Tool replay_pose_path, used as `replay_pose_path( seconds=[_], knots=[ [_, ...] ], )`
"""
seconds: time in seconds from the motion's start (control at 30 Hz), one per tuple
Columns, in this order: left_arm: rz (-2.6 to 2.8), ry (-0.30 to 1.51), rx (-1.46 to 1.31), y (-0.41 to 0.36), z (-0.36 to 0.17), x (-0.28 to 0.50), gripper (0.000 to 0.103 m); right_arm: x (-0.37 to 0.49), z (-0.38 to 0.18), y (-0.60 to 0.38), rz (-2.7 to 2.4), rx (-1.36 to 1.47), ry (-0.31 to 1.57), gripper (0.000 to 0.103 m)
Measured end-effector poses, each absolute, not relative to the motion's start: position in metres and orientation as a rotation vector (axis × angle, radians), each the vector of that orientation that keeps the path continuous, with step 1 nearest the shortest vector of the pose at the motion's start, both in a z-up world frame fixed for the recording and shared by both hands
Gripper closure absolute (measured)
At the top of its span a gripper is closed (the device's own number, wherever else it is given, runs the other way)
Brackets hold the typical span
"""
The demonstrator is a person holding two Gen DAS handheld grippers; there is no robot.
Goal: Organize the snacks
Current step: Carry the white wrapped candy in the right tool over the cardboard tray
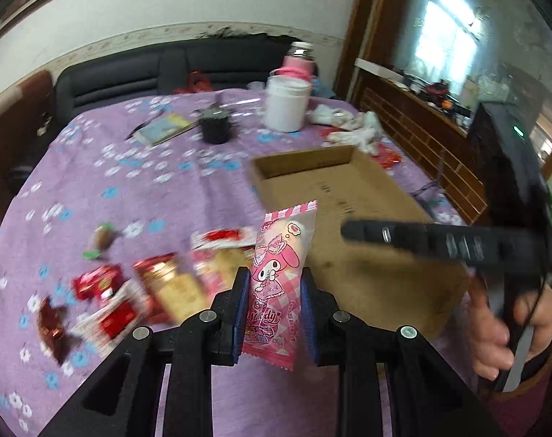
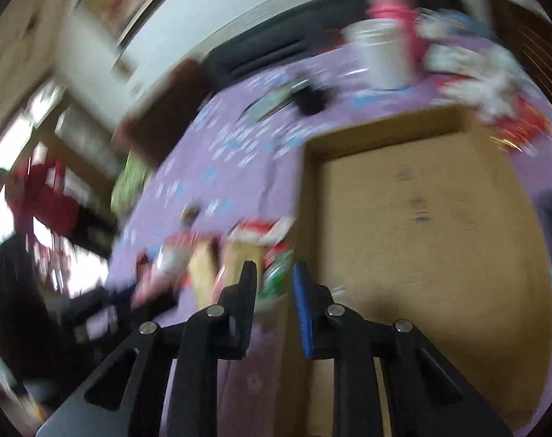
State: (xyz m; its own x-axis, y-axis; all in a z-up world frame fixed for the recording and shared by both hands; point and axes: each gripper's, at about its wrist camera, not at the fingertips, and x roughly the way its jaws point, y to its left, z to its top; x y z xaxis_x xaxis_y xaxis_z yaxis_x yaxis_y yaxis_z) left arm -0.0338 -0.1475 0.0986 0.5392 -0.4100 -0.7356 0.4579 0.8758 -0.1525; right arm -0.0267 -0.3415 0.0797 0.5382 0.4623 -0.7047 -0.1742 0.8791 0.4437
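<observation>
Snacks (image 1: 159, 291) lie scattered at lower left of the left wrist view on a purple floral tablecloth (image 1: 130, 189): red-and-gold wrapped biscuits, a dark brown wrapper at far left, all blurred. One pink snack packet (image 1: 279, 284) printed with a cartoon rabbit stands upright, clamped between the blue pads of the left gripper (image 1: 274, 291), low at frame centre. To its right sits a shallow cardboard box (image 1: 349, 211), its floor bare. A hand (image 1: 509, 331) at lower right holds the right gripper, whose black finger crosses over the box.

In the right wrist view, heavily blurred, the right gripper (image 2: 274, 298) hangs over the box's near left edge (image 2: 312, 218), jaws narrowly apart; a red-green wrapper shows behind the gap, and contact cannot be told.

Farther back: a black cup (image 1: 216, 127), a booklet (image 1: 166, 129), a white jar (image 1: 287, 103), a pink flask (image 1: 299, 60), crumpled white bags (image 1: 352, 127). Behind them stand a black sofa (image 1: 148, 73) and a white wall.
</observation>
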Motion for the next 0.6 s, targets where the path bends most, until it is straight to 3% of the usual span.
replay_pose_path(
  seconds=[0.27, 0.43, 0.6],
  knots=[
    [-0.410, 0.874, 0.037, -0.079, 0.078, -0.048, 0.076, -0.033, 0.068, -0.243, 0.642, -0.397, 1.008, 0.079],
    [-0.392, 0.881, 0.001, -0.051, 0.068, -0.059, 0.076, -0.021, 0.053, -0.221, 0.619, -0.650, 1.059, 0.071],
    [-0.411, 0.880, -0.002, -0.039, 0.066, -0.068, 0.076, 0.000, 0.036, -0.220, 0.631, -0.717, 1.127, 0.071]
  ],
)
